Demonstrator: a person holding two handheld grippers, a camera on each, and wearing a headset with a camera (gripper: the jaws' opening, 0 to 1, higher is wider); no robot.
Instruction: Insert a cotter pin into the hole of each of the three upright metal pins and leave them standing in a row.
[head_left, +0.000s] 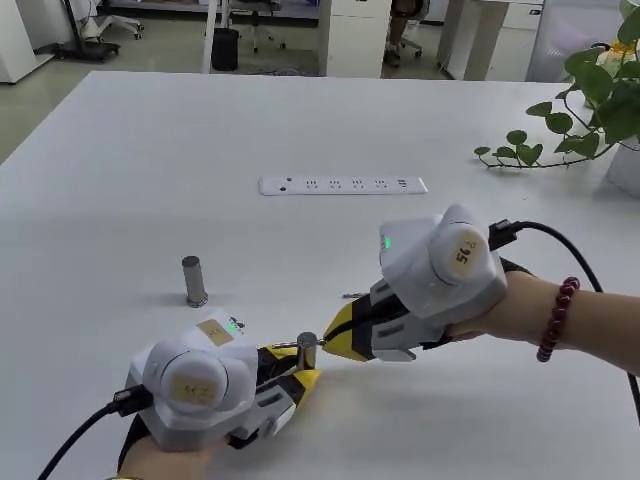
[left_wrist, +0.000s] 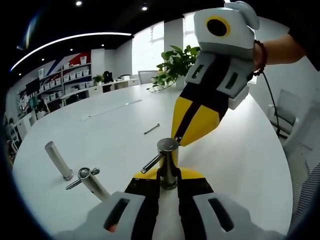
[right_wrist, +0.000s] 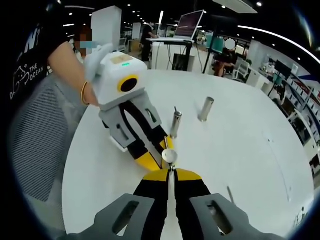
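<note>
While your left gripper (left_wrist: 168, 181) clamped the lower shaft of an upright metal pin (left_wrist: 168, 155) at the white table (head_left: 300, 130), your right gripper (right_wrist: 171, 176) met that pin at its top; its jaws were drawn narrow upon a cotter pin (left_wrist: 150, 163), whose tip protruded from the hole on the side away from it; a second pin (left_wrist: 93, 183), already fitted, stood just beside the left gripper; a bare pin (head_left: 193, 280) stood beyond; a spare cotter (head_left: 353, 295) lay flat nearby.
</note>
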